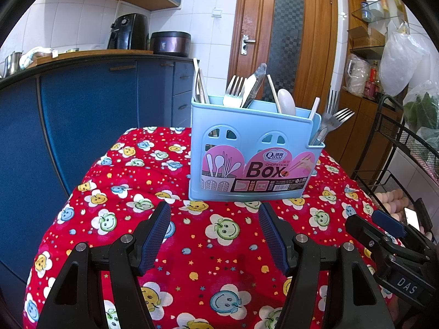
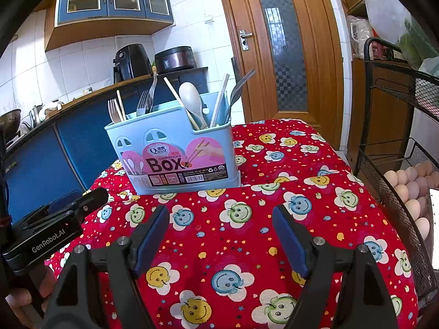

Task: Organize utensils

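Presently my left gripper [image 1: 214,216] and right gripper [image 2: 221,219] both hover agape and empty over the red cloth [image 1: 192,246], near the blue utensil box [image 1: 255,148].

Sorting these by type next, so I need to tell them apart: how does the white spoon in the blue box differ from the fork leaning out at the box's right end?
The white spoon has a rounded pale bowl; the fork is shiny metal with tines. The spoon stands in a middle compartment of the blue box; the fork tilts outward from the narrow right-end one. Both sit head up.
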Tool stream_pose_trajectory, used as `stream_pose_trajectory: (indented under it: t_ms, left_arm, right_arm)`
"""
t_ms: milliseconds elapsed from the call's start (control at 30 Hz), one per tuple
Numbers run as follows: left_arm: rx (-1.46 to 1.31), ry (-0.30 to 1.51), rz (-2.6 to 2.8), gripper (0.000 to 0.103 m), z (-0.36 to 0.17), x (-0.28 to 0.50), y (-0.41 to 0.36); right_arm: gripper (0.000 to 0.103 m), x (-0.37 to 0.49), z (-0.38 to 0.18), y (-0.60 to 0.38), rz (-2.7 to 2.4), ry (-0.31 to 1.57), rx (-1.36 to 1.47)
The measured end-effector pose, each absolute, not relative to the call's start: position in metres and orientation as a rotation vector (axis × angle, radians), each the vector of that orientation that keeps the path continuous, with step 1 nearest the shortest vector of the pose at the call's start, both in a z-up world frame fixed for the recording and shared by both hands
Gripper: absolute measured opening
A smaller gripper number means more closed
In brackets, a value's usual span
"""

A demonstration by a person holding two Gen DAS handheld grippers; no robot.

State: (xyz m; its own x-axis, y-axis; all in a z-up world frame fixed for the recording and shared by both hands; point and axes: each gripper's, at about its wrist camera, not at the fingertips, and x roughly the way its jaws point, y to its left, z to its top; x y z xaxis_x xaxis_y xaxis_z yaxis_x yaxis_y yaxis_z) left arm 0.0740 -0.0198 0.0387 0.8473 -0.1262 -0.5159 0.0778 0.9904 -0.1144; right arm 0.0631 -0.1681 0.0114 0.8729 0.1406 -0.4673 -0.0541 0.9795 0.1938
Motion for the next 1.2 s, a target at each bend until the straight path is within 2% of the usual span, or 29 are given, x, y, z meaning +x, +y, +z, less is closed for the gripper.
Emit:
stream_pose_trajectory:
  t_ms: [1200]
  left_arm:
    - [-0.087, 0.574, -0.102, 0.068, 0.0346, 0.0779, -0.0230]
  right_arm:
    - [0.079, 0.0671, 0.0063, -0.1686, 0.084, 0.529, 0.181]
